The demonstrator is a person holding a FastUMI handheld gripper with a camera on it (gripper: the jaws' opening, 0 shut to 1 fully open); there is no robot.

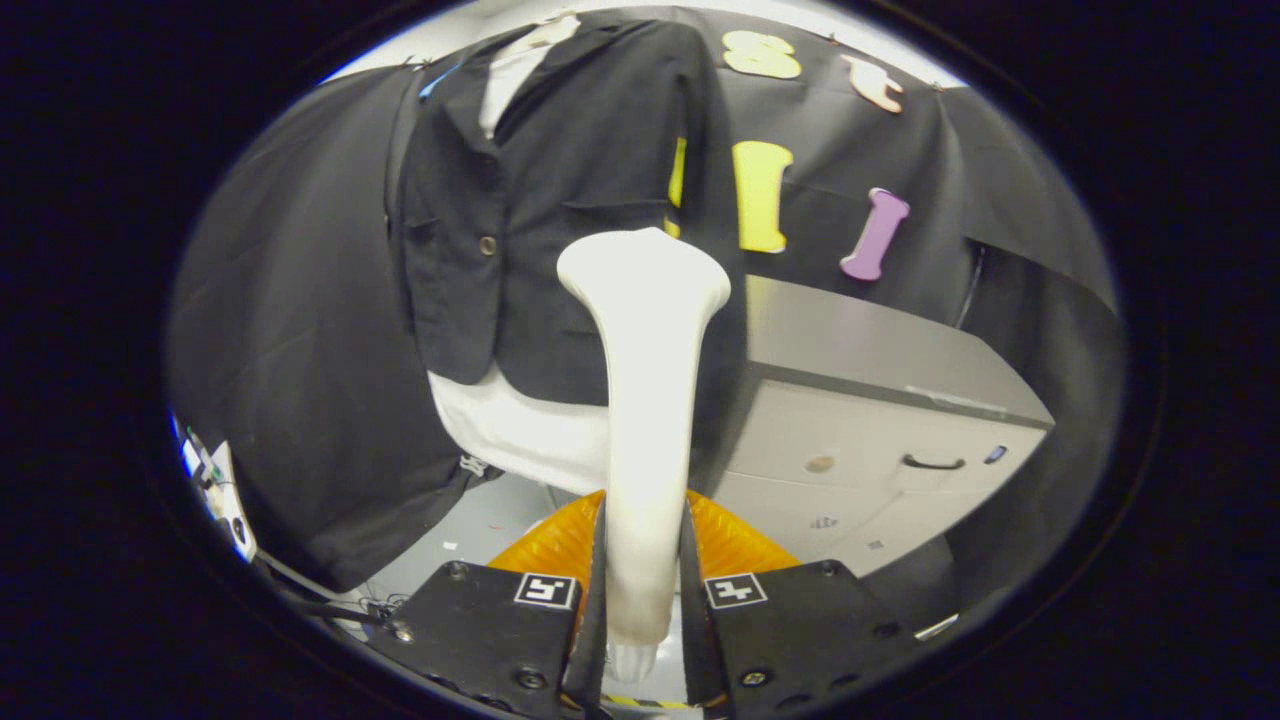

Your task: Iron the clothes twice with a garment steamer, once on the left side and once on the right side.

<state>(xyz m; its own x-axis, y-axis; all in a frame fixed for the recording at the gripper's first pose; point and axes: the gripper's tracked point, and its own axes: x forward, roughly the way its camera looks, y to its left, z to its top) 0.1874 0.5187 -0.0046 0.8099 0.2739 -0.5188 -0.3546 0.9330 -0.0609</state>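
The gripper (642, 590) clamps both fingers on the white garment steamer (645, 400), its head just before the black blazer (560, 200).

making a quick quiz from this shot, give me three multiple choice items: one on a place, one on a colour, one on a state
1. Where is the steamer's handle?
A. between the fingers
B. on the cabinet
C. on the floor

2. What colour is the jacket?
A. red
B. black
C. white

3. What are the fingers doing?
A. spread wide with nothing between them
B. closed on the steamer
C. closed on the jacket's sleeve

Answers:
1 A: the steamer stands up from the gripper, its handle between the fingers.
2 B: the jacket hanging beyond the steamer's head is black, with white cloth below its hem.
3 B: both fingers press on the steamer's handle, one at each side.
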